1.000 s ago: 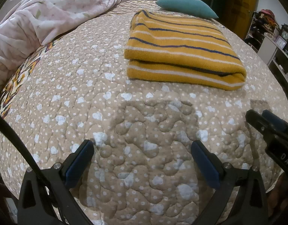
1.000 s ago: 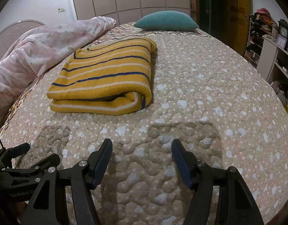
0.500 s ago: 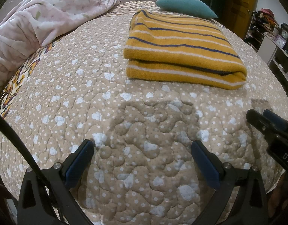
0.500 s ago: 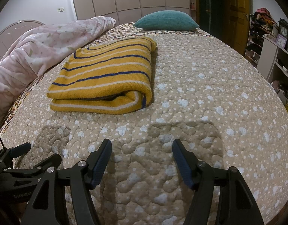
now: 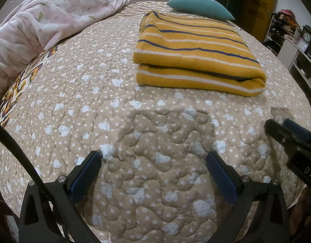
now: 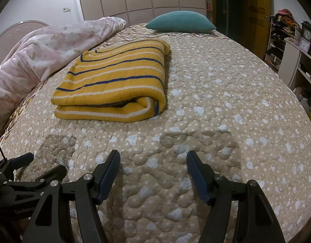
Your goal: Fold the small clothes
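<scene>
A yellow garment with blue and white stripes point(image 5: 196, 54) lies folded in a flat rectangle on the quilted bed; it also shows in the right wrist view point(image 6: 117, 83). My left gripper point(image 5: 153, 158) is open and empty, low over the quilt, well short of the garment. My right gripper point(image 6: 153, 158) is open and empty, also near the bed's front edge, to the right of the garment. The right gripper shows at the right edge of the left wrist view point(image 5: 291, 135), and the left gripper at the lower left of the right wrist view point(image 6: 27, 174).
A beige quilted bedspread point(image 6: 226, 105) covers the bed. A pink floral duvet point(image 5: 44, 24) is bunched along the left side. A teal pillow point(image 6: 180, 22) lies at the head. Shelves with clutter point(image 6: 293, 46) and a yellow door point(image 6: 256, 10) stand at the right.
Both grippers have barely moved; the view has shifted very slightly. The garment lies still and both grippers stay open.
</scene>
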{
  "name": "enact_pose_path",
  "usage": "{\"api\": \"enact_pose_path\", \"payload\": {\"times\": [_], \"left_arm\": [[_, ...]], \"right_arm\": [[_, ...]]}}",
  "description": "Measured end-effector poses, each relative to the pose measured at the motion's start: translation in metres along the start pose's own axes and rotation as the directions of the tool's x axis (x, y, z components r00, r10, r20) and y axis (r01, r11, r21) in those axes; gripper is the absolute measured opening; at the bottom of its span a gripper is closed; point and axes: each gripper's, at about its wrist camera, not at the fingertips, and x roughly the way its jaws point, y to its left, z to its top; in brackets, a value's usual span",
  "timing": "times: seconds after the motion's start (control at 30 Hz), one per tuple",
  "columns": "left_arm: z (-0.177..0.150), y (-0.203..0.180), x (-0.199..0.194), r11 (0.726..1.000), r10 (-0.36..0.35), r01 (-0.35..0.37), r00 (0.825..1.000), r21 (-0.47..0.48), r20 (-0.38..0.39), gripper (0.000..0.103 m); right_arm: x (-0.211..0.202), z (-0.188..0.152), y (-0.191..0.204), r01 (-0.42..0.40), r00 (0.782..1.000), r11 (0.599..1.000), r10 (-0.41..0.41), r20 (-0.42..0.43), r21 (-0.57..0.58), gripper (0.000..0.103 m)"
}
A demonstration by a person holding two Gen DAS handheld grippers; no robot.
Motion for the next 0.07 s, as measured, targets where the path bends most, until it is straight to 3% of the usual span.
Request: {"api": "enact_pose_path", "payload": {"times": [0.07], "left_arm": [[-0.0001,-0.0001,0.0003,1.0,0.0,0.0,1.0,-0.001,-0.001,0.103]], "right_arm": [[0.0001,-0.0007,0.0002,0.0,1.0,1.0,0.0,0.0,-0.001,0.073]]}}
